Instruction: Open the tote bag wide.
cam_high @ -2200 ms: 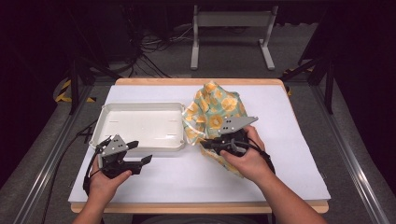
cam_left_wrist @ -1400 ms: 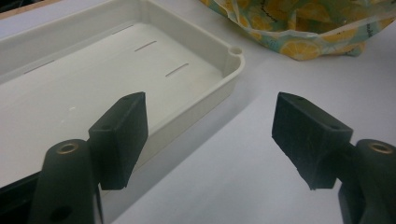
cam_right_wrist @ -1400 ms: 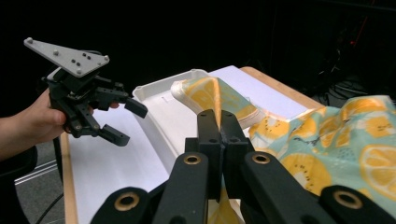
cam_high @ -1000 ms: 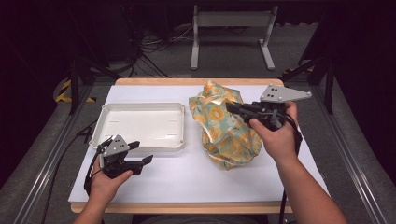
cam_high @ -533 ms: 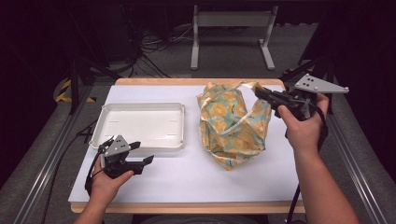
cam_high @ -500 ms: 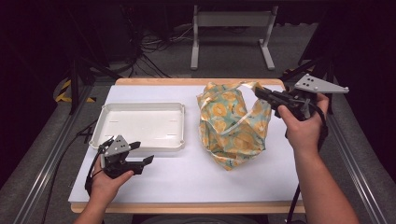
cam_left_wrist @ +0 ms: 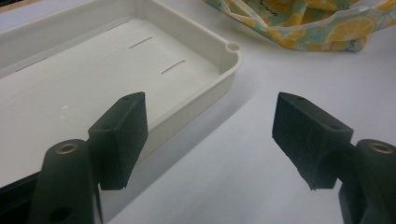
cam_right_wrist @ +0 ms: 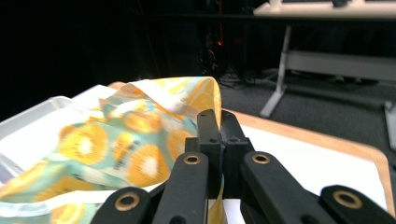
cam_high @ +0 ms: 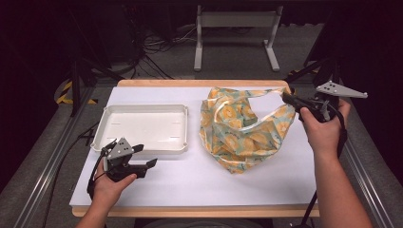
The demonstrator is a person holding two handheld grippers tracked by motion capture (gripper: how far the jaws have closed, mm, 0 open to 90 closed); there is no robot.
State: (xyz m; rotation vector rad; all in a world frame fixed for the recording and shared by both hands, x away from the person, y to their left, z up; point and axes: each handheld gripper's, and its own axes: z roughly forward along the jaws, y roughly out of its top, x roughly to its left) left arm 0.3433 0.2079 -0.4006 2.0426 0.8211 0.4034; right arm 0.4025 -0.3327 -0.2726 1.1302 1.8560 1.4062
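Observation:
A cloth bag printed with yellow citrus slices on teal lies on the white table, right of centre. My right gripper is held above the table's back right corner and is shut on the bag's upper edge, drawing it out to the right. In the right gripper view the jaws are pressed together with the fabric pinched between them. Near the front left, my left gripper is open with nothing in it. The left gripper view shows its pads wide apart over bare table beside the tray, with the bag beyond.
An empty white tray sits at the back left, just beyond the left gripper. White table surface lies in front of the bag. A metal stand and cables are on the floor behind the table.
My right gripper has carried the bag's edge from the table's middle out to the right, stretching the bag sideways and flatter. The left gripper has stayed where it was.

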